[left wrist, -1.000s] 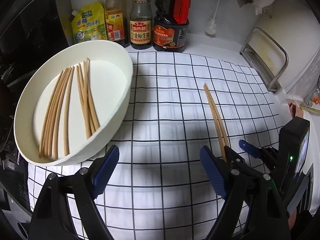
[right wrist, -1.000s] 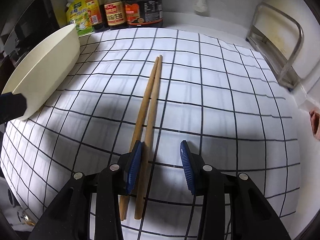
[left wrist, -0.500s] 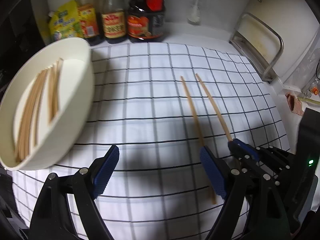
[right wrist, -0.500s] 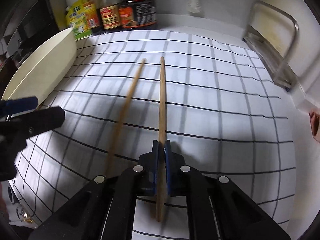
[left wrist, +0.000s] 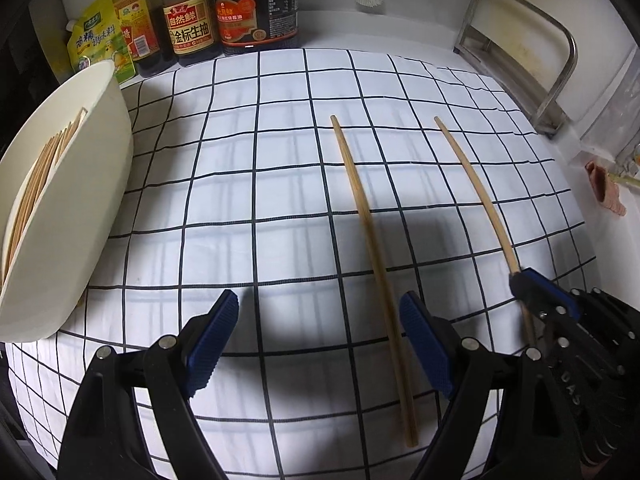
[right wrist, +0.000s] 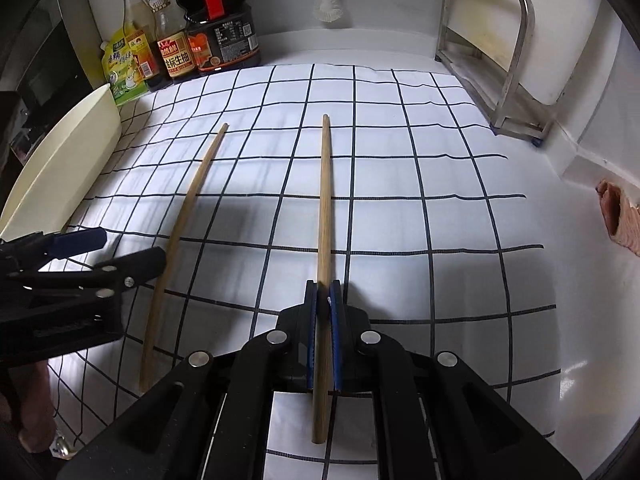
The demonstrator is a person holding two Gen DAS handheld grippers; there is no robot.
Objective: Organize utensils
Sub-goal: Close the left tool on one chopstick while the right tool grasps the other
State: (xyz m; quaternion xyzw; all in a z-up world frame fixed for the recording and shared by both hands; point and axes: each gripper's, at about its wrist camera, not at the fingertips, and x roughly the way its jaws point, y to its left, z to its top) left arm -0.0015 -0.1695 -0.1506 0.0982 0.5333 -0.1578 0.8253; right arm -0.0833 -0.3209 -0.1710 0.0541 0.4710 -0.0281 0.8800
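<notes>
Right gripper (right wrist: 323,300) clamps one chopstick (right wrist: 325,216); left gripper (left wrist: 320,344) gapes wide, empty (second chopstick (left wrist: 370,232) lies on cloth).

Views, two, both fisheye. My left wrist camera is looking steeply down along its fingers, close over the checked cloth (left wrist: 280,200). My right wrist camera is doing likewise, from the right. Both are sharing the cloth, two chopsticks (left wrist: 372,236) (right wrist: 325,216), the bottles (left wrist: 188,28) (right wrist: 176,56) behind.
</notes>
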